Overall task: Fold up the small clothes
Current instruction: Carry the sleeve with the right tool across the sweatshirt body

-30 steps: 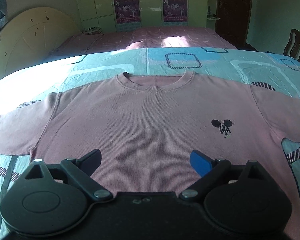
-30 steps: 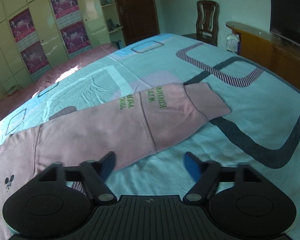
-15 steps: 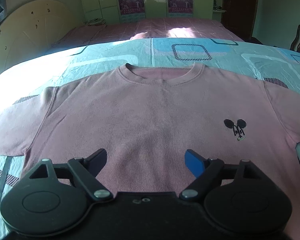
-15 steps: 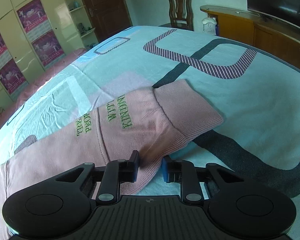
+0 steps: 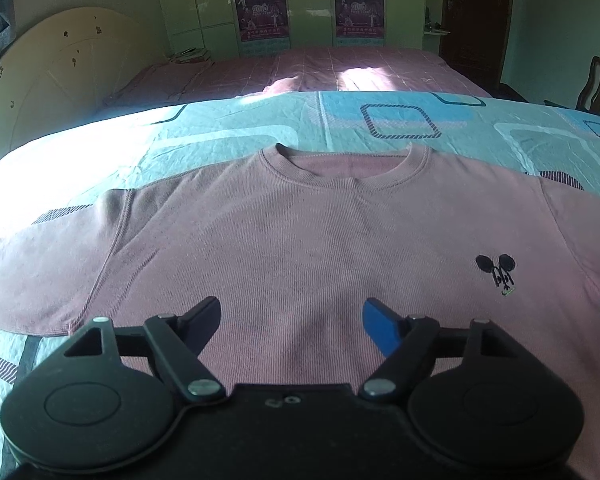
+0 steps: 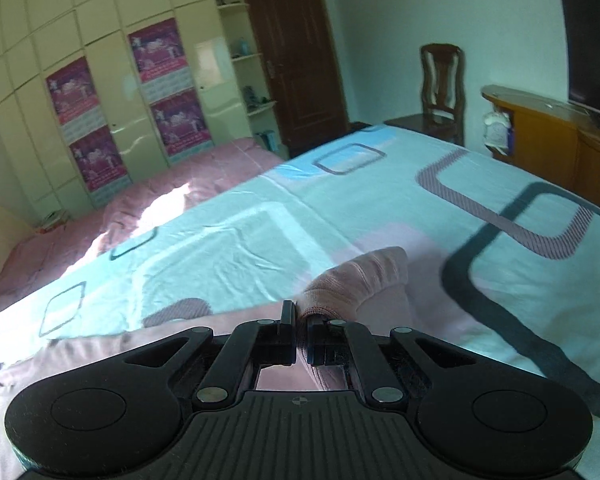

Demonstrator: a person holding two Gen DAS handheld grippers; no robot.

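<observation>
Now, step in hand: first fold, sleeve to be carried in over the body.
Sweatshirt (image 5: 300, 248): pink, lying flat and face up on the bedspread (image 5: 236, 132), straight ahead of and under the left claw; neckline at the far side, small mouse emblem (image 5: 496, 270) ahead and to the right of the blue finger.
Sleeve cuff (image 6: 356, 276): pinched in the right claw (image 6: 299, 334), bunched and lifted just beyond the fingertips, off the bedspread.
Right claw: jaws just closed, clamped on the cuff, fabric visible between the pads.
Left claw (image 5: 292, 320): jaws parted wide though just narrowed, nothing between them, hanging over the lower chest of the garment; contact with cloth cannot be told.
Advice: keep the cuff low and taut, sweep it across toward the chest, lay it square to the shoulder seam; pin the body with the left claw to stop dragging.
Risk: thin pinch on ribbed cuff, likely to slip if tugged.
Surface: turquoise bedspread with rounded-square pattern, soft, lightly creased.
Room: pink bed (image 5: 320, 72) beyond; wardrobe with posters (image 6: 116, 112), dark door (image 6: 296, 52), chair (image 6: 442, 88), wooden cabinet (image 6: 552, 140) to the right.
</observation>
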